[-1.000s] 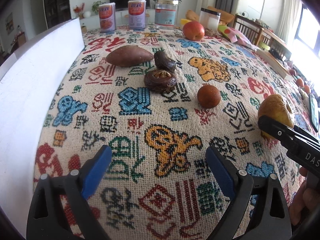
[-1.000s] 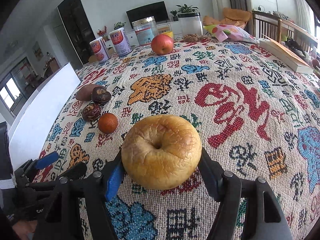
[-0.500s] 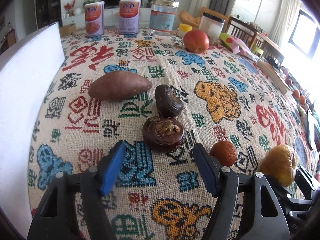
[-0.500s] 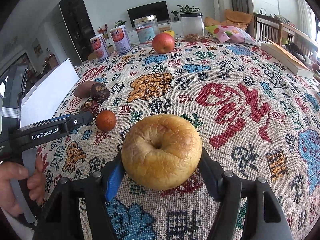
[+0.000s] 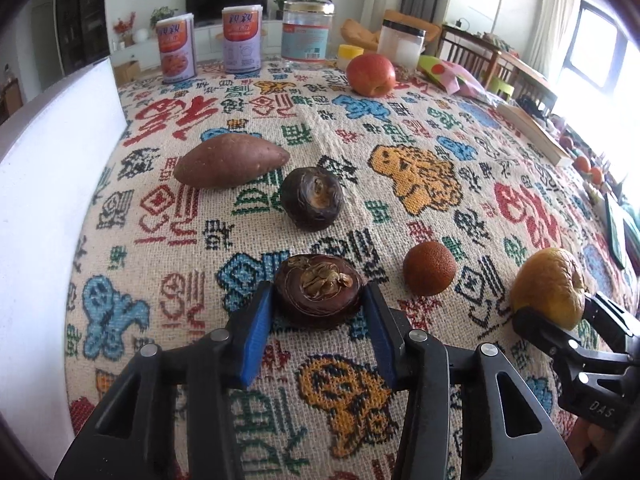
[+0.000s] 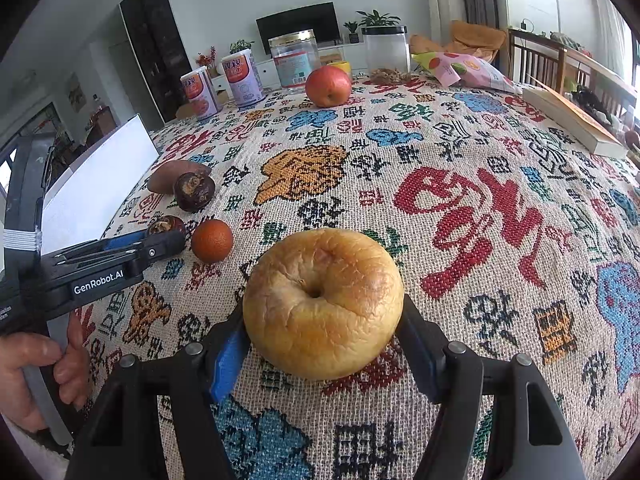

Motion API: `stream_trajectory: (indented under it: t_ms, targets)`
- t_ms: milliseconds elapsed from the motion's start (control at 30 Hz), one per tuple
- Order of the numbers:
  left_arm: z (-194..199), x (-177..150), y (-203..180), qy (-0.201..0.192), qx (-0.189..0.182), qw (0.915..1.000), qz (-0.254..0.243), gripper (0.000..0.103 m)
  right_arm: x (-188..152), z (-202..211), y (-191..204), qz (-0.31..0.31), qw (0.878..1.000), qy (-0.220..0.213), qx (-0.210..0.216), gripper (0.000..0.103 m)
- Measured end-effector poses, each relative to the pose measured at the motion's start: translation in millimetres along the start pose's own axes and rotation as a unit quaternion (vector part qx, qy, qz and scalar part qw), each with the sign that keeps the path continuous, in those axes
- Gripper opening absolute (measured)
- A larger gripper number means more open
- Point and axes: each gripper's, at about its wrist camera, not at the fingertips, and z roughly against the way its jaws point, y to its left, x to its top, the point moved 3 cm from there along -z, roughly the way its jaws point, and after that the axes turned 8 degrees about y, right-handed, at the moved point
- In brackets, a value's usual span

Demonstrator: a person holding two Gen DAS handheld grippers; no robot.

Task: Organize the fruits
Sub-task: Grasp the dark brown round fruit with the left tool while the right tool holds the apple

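Left gripper [image 5: 318, 312]: jaws have just been closing; blue pads now sit against both sides of the dark brown, flattened round fruit [image 5: 319, 295], which rests on the surface [image 5: 420, 128].
Right gripper [image 6: 322, 344]: jaws clamped on the wrinkled yellow apple [image 6: 322, 303], at mid width.
Nearby fruit: small rough orange-red fruit [image 5: 429, 267] just right of the left gripper; second dark brown fruit [image 5: 312, 198] and reddish-brown sweet potato [image 5: 231, 160] beyond.
Far edge: red apple [image 5: 371, 74], apart.
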Motion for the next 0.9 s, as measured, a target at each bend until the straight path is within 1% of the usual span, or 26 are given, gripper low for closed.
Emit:
stream_trajectory:
  t_ms: [167,300,367,467,567,600,633,667,733,900]
  targets:
    - [21,-31,-3,0.007,-0.01,0.9999,-0.001,0.047,-1,2,2,0.004,1.0,0.001,0.0,0.069]
    - [36,-55,-9,0.018,-0.025,0.9995,0.004,0.047,-7,8,7,0.0,1.0,0.011,0.017,0.069]
    - [44,-64,-14,0.016,-0.03,0.9994,0.001,0.047,-15,14,10,-0.002,1.0,0.016,0.025,0.069]
    - [47,-74,-19,0.014,-0.026,0.9995,-0.007,0.047,-24,24,14,0.0,0.999,0.019,0.038,0.069]
    - [42,-81,-18,0.021,-0.016,0.9996,-0.007,0.049,-27,23,20,0.012,0.999,0.026,0.027,0.069]
    - [43,-82,-17,0.016,-0.017,0.9997,-0.004,0.049,-28,21,21,0.013,0.999,0.032,0.024,0.069]
    - [44,-82,-16,0.017,-0.016,0.9997,-0.003,0.054,-28,18,21,0.013,0.999,0.039,0.022,0.069]
    - [44,-82,-16,0.018,-0.014,0.9997,-0.002,0.063,-28,18,22,0.014,0.999,0.038,0.021,0.069]
    - [46,-83,-14,0.017,-0.008,0.9998,0.004,0.071,-29,18,22,0.015,0.999,0.04,0.019,0.069]
    - [46,-83,-12,0.024,0.004,0.9997,0.008,0.071,-30,21,22,0.012,0.999,0.038,0.022,0.07]
